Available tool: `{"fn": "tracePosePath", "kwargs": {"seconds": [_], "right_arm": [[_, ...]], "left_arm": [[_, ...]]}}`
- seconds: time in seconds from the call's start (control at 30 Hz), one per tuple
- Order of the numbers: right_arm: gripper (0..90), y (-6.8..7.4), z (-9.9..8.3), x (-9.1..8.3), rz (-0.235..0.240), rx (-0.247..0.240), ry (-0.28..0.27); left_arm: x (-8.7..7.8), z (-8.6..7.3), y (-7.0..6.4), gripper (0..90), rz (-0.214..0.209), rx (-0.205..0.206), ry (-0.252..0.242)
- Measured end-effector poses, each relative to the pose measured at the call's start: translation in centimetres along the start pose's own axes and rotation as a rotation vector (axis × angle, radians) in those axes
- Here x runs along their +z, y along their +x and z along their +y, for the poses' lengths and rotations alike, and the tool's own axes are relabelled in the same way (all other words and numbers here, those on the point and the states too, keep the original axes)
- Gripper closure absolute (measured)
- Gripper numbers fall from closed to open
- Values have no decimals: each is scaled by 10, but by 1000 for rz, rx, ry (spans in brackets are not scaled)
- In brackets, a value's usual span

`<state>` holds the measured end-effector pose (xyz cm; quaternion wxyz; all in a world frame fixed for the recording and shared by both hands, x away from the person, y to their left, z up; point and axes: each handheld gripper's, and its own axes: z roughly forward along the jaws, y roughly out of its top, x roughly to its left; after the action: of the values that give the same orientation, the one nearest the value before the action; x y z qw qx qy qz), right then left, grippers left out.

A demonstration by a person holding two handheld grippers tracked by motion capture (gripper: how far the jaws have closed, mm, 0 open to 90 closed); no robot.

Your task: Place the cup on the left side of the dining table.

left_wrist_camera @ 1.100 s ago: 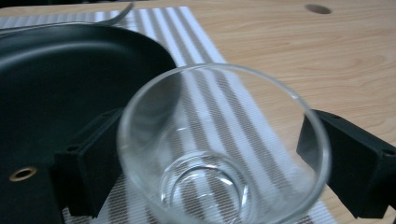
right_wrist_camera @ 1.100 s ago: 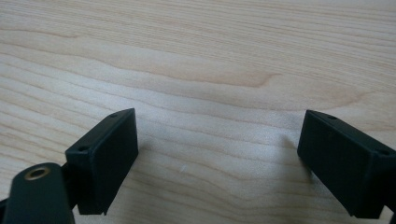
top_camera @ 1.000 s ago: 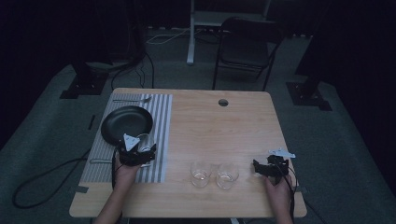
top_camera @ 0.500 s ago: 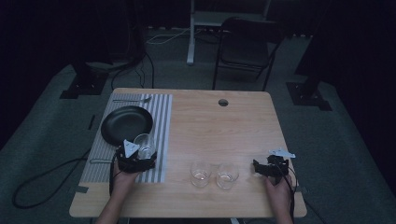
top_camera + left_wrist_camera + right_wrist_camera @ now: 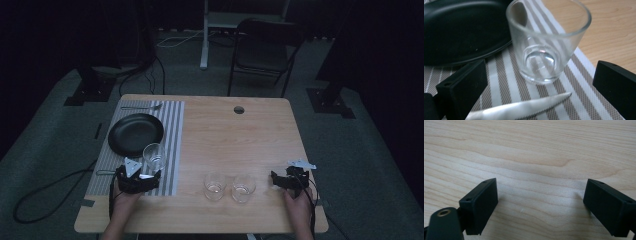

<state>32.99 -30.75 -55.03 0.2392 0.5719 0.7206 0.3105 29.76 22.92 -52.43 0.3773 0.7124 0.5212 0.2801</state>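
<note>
a light wooden table (image 5: pixel 235 135) holds a striped placemat (image 5: pixel 172 125) along its left side and two empty glasses (image 5: pixel 215 186) (image 5: pixel 243 188) side by side near its front edge.

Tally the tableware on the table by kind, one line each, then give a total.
Clear glasses: 3, one on the striped placemat, two on the bare wood
Black plate: 1
Striped placemat: 1
Knife: 1
Fork: 1
Total: 7
</note>
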Motion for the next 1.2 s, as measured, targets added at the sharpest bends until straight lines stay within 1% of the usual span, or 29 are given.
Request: {"fn": "tracePosePath", "kwargs": {"seconds": [0.07,0.1,0.23,0.3,0.37,0.4,0.47,0.53,0.6,0.73,0.8,0.9,0.93,1.03,1.2], "right_arm": [[118,0,0,0,0,0,0],[118,0,0,0,0,0,0],[118,0,0,0,0,0,0],[118,0,0,0,0,0,0],[118,0,0,0,0,0,0],[119,0,0,0,0,0,0],[118,0,0,0,0,0,0],[119,0,0,0,0,0,0],[118,0,0,0,0,0,0],[118,0,0,0,0,0,0],[118,0,0,0,0,0,0],[118,0,0,0,0,0,0],[118,0,0,0,0,0,0],[118,0,0,0,0,0,0],[118,0,0,0,0,0,0]], "left_arm": [[-2,-3,2,1,1,-12,9],[-2,-3,2,1,1,-12,9],[-9,-11,8,1,22,-9,25],[-12,-15,11,1,23,-16,31],[-12,-15,11,1,23,-16,31],[-16,-19,15,1,34,-27,39],[-18,-21,18,2,43,-40,46],[-20,-24,22,2,51,-45,55],[-22,-27,26,2,54,-53,64],[-24,-33,31,2,75,-53,92],[-25,-35,33,2,74,-54,99],[-26,-37,37,2,85,-53,109],[-27,-39,39,2,84,-65,111],[-29,-42,42,2,110,-70,113],[-29,-44,49,2,114,-79,156]]}}
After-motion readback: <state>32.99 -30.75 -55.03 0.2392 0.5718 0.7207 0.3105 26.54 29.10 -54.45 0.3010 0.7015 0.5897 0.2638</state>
